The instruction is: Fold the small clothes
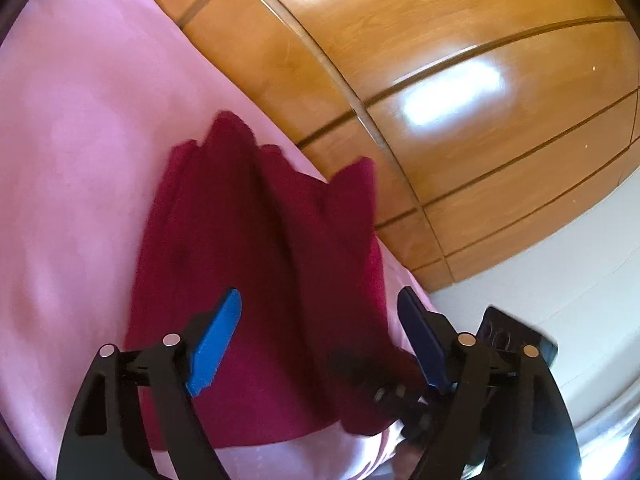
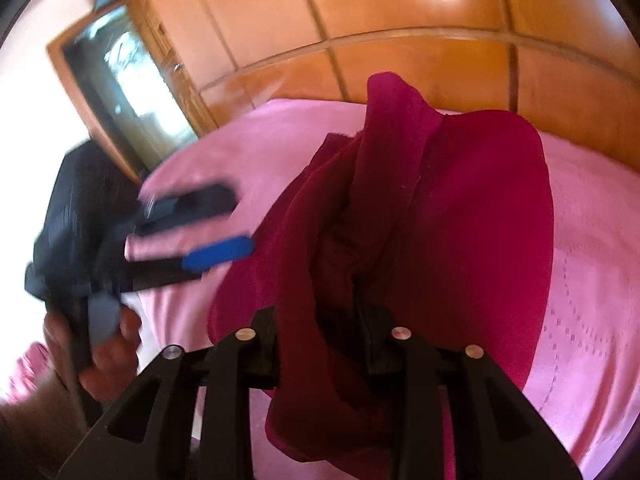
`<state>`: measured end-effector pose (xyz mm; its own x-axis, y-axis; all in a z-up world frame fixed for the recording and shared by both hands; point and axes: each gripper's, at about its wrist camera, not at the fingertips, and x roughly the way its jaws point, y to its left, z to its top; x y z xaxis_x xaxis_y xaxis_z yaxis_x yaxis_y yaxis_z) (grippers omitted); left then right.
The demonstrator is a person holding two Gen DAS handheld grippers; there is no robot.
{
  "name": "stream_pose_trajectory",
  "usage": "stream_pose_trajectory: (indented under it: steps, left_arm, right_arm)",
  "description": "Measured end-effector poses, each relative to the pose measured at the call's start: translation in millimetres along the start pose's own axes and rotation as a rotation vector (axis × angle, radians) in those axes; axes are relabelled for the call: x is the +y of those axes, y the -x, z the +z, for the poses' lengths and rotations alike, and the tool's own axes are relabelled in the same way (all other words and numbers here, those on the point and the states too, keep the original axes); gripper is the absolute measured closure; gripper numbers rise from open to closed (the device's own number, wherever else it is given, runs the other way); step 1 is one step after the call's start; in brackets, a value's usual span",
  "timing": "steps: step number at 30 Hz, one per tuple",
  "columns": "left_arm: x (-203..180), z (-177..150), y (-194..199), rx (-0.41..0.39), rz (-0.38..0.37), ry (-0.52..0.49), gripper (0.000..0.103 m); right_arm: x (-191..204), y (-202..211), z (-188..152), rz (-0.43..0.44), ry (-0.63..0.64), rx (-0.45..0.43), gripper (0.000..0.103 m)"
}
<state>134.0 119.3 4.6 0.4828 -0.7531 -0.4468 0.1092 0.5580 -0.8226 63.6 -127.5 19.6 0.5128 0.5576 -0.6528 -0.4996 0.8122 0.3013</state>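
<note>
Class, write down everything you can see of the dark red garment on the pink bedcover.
The dark red garment looks like soft, plush cloth, crumpled into deep folds. Part lies on the pink bedcover; a bunched part rises between the right gripper's fingers, which it hides. The left gripper hovers open above it, blue fingers spread, not touching.

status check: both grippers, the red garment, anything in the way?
Left gripper open, fingers clear above the crimson garment. Right gripper has garment bunched between its fingers; grip unclear. Garment half-lifted off the pink bedspread. Nothing in the way.
</note>
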Motion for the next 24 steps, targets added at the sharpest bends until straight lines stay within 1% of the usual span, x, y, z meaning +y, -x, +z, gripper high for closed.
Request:
stream_pose_trajectory:
  steps: [1,2,3,4,6,7,8,10,12,15,16,18,21,24]
  left_arm:
    - [-1,3,-6,0.015,0.001,0.009,0.02]
    - [-2,6,-10,0.022,0.002,0.009,0.018]
    - [-3,9,-15,0.031,0.004,0.004,0.018]
    - [-5,11,-19,0.034,0.02,0.001,0.018]
    - [-8,15,-25,0.034,0.065,-0.004,0.016]
    - [-8,17,-28,0.039,0.068,-0.015,0.016]
    - [-10,19,-30,0.047,0.073,-0.025,0.016]
    - [-13,22,-38,0.087,0.1,-0.05,0.016]
    - [-12,23,-46,0.13,0.113,-0.046,0.016]
    - [-12,26,-56,0.178,0.101,-0.033,0.015]
    - [-12,27,-59,0.184,0.105,-0.034,0.015]
    - [-12,28,-64,0.203,0.109,-0.034,0.015]
    - [-19,32,-71,0.216,0.119,-0.055,0.015]
    - [-29,33,-78,0.226,0.145,-0.095,0.015]
  right_arm:
    - [2,3,-3,0.006,0.016,-0.01,0.058]
    - [4,5,-5,0.022,0.028,-0.019,0.043]
    - [5,12,-8,0.06,0.034,-0.033,0.023]
    - [7,16,-11,0.072,0.029,-0.046,0.016]
    - [2,30,-17,0.087,0.009,-0.078,0.006]
    - [-5,40,-22,0.097,-0.014,-0.093,0.003]
    - [-13,47,-28,0.102,-0.034,-0.105,0.002]
    - [-29,58,-40,0.072,-0.072,-0.109,0.002]
    - [-45,64,-53,0.0,-0.106,-0.099,0.002]
    - [-68,70,-78,-0.105,-0.16,-0.113,0.002]
    - [-77,72,-89,-0.172,-0.173,-0.123,0.002]
    - [-87,72,-100,-0.217,-0.174,-0.126,0.002]
    - [-104,69,-108,-0.238,-0.233,-0.127,0.002]
    - [-114,64,-113,-0.204,-0.297,-0.134,0.002]
